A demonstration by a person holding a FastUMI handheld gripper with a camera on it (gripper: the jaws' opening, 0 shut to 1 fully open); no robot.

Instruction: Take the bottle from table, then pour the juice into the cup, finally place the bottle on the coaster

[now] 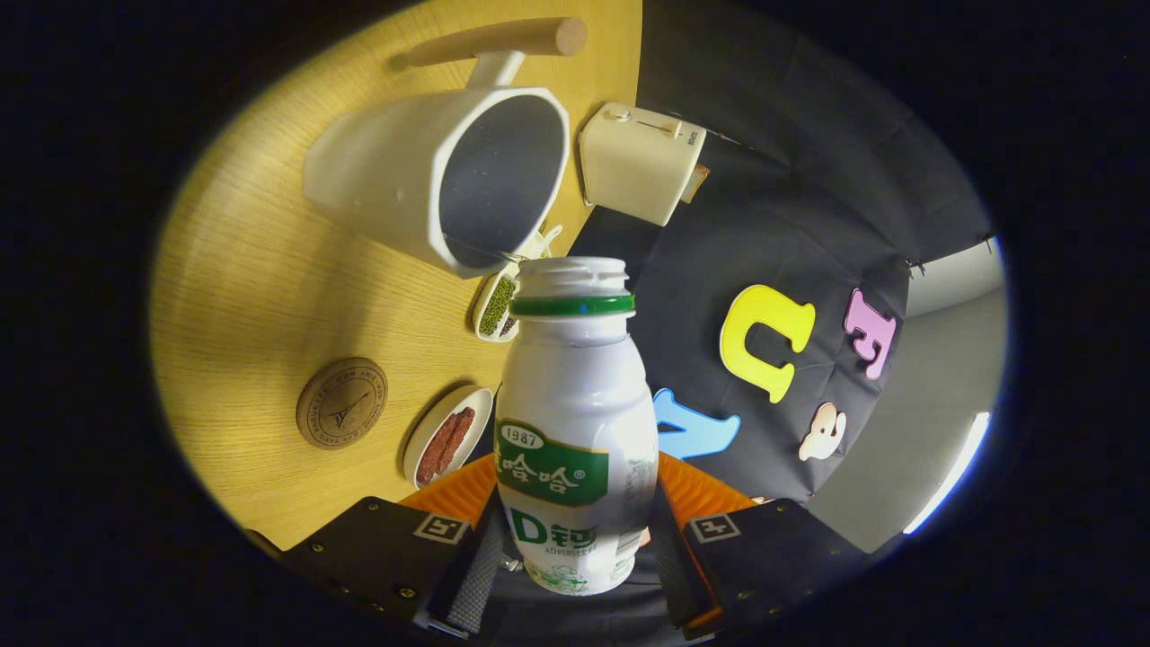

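Bottle (575, 422), cap off, clamped between both fingers of the gripper (575, 562), mouth aimed at the rim of the white cup (431, 175) on the wooden table (260, 296). Round coaster (341, 403) bare, beside a small dish (446, 435). Cream toaster (638, 171) beyond cup.

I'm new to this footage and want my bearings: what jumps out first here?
The white bottle with a green neck ring, uncapped, clamped between the claw fingers, dominates. Just beyond its open mouth gapes a big white cup with a wooden handle. A round wooden coaster lies on the table beside the fingers.
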